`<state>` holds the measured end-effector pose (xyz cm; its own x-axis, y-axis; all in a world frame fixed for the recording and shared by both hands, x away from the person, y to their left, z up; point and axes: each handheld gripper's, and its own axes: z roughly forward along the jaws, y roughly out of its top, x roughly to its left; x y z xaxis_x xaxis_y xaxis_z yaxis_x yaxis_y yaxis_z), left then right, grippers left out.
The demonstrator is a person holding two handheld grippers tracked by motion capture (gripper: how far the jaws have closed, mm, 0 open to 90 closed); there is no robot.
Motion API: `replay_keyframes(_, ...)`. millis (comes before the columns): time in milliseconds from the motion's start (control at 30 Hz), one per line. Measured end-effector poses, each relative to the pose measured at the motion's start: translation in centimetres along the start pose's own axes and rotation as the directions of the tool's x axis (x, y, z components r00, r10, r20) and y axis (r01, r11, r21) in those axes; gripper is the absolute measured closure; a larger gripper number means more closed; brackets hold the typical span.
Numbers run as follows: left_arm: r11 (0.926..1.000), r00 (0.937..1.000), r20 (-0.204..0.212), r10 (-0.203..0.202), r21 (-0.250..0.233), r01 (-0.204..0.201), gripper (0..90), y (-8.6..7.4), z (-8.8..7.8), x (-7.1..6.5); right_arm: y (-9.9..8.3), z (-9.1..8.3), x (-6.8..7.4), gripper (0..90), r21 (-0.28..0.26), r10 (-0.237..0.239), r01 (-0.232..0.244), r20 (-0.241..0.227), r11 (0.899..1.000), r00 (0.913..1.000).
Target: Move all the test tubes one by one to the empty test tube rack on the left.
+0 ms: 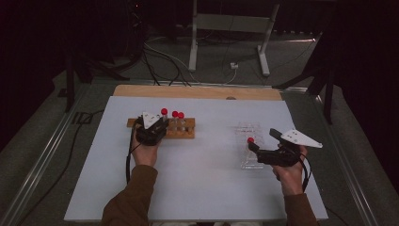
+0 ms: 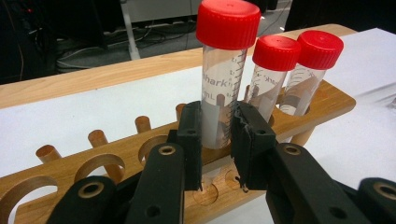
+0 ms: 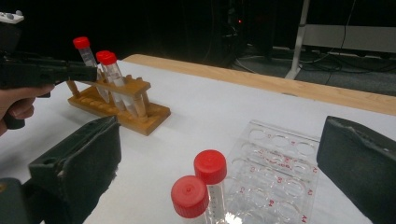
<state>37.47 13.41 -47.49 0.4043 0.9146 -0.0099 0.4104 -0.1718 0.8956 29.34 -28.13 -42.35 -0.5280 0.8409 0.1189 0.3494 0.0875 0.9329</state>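
Observation:
A wooden tube rack (image 1: pixel 184 133) stands at the left middle of the white table top, with three clear tubes with red caps upright in it. My left gripper (image 1: pixel 157 123) is shut on the leftmost tube (image 2: pixel 223 74), its pads pressing the tube's lower body just above the rack (image 2: pixel 322 100). The other two tubes (image 2: pixel 273 70) (image 2: pixel 308 70) stand to its right. My right gripper (image 1: pixel 263 140) hovers open over a clear plastic rack (image 1: pixel 247 129). Two red-capped tubes (image 3: pixel 210 168) (image 3: pixel 189 196) stand in that rack (image 3: pixel 280 163), in front of the wide-apart jaws.
The white sheet (image 1: pixel 202 188) lies on a wooden table whose far edge (image 1: pixel 197 92) shows beyond it. Cables and a metal stand's legs (image 1: pixel 230 42) lie on the floor beyond. Bare sheet lies between the two racks and toward the near edge.

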Motion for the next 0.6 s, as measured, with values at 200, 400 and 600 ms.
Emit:
replay_keyframes(200, 1.0, 1.0, 0.004, -0.005, 0.002, 0.005, 67.1, 0.02, -0.01, -0.03, -0.02, 0.01, 0.0, 0.0, 0.0, -0.001, 0.001, 0.001, 1.0, 1.0)
replay_keyframes(400, 0.9997, 0.9996, 0.018, -0.023, -0.008, 0.023, 50.8, 0.11, -0.28, 0.12, -0.03, -0.03, -0.06, 0.0, 0.001, 0.001, -0.001, 0.002, 1.0, 1.0)
replay_keyframes(600, 0.9984, 0.9983, 0.022, -0.055, -0.011, 0.055, 25.3, 0.32, -0.93, 0.42, -0.11, 0.03, -0.02, 0.6, 0.008, -0.002, 0.002, 0.006, 1.0, 1.0)
